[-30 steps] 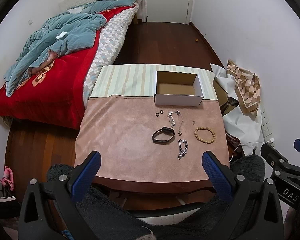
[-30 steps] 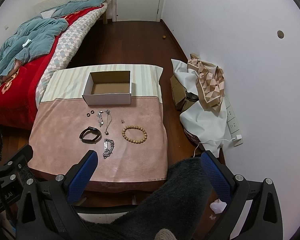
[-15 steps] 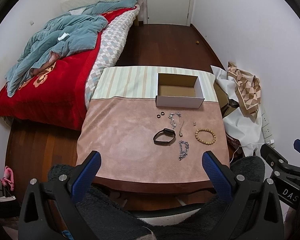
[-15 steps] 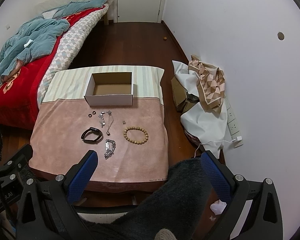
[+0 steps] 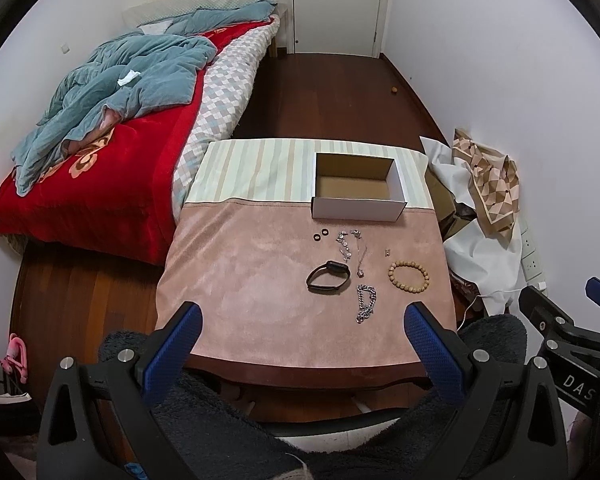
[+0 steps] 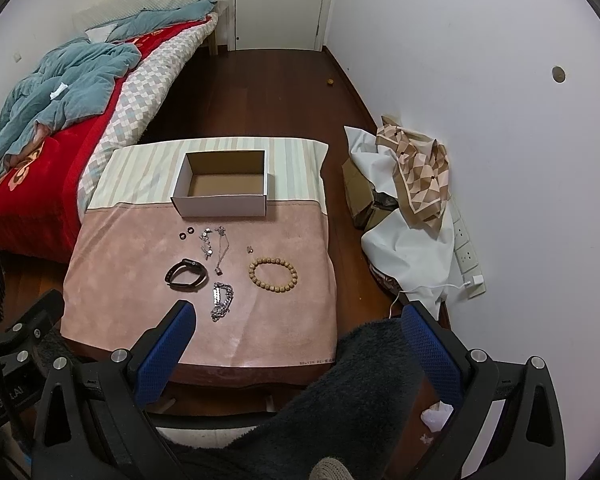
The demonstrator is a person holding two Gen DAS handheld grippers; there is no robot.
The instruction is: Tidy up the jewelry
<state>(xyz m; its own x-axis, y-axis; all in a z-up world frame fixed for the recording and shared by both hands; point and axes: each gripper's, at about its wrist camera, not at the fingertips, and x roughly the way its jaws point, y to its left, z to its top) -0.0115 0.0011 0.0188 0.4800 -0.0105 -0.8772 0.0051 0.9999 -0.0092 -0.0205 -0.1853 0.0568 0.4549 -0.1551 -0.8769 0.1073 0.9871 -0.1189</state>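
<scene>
An empty white cardboard box stands at the far side of a pink-covered table. In front of it lie two small black rings, thin silver chains, a black wristband, a chunky silver bracelet, a wooden bead bracelet and a tiny earring. My left gripper and right gripper hover open before the table's near edge, holding nothing.
A bed with red and teal bedding stands left of the table. Bags and patterned cloth are piled against the right wall by a power strip. Dark fuzzy fabric fills the foreground. A closed door is far back.
Both views have shifted slightly; the table and jewelry sit a little lower and farther in frame. Nothing on the table has moved and both grippers stay open.
</scene>
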